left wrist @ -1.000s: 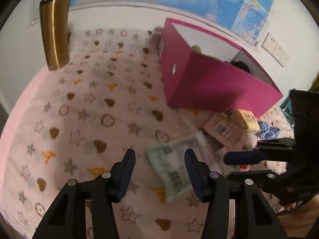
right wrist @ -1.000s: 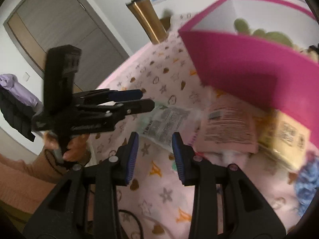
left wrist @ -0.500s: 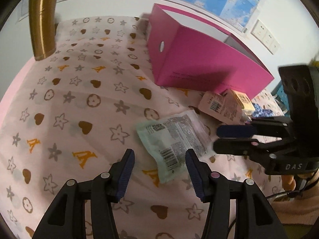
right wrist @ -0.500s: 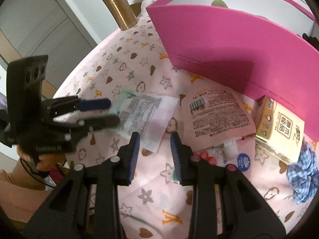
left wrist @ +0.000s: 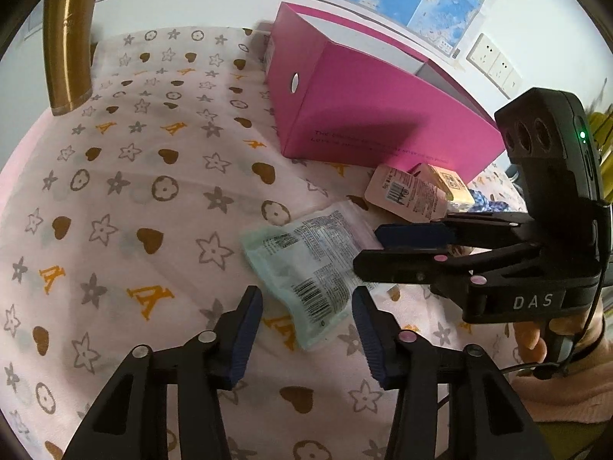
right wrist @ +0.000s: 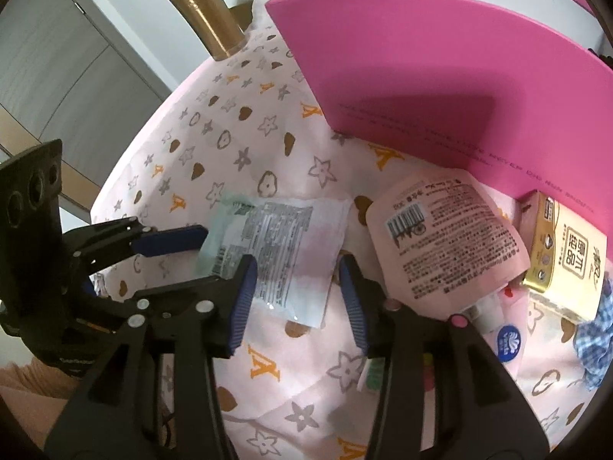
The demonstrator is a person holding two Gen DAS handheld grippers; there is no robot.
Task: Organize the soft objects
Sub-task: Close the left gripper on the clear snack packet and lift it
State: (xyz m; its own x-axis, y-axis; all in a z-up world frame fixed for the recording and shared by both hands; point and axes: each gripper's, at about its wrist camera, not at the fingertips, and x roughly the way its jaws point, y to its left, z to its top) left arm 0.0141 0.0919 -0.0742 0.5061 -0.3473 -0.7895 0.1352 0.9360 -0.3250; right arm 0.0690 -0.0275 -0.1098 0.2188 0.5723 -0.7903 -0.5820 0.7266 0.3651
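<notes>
A pale green soft packet lies flat on the patterned cloth, printed side up. My left gripper hangs over its near corner with jaws closing; the corner is between the fingers, but the pads do not press it. My right gripper stands over the green packet from the other side, jaws opening, pads clear of it. Each gripper shows in the other's view: the right gripper at the packet's right edge, the left gripper at its left edge. The open pink box stands behind.
A pink packet, a yellow tissue pack and a blue checked scrunchie lie along the pink box. A gold tumbler stands at the far left. Small bits lie by my right finger. The cloth's edge drops off at left.
The green packet, blurred a second ago, now lies still. Both grippers have closed in over it. The right jaws have widened and the left jaws have narrowed a little.
</notes>
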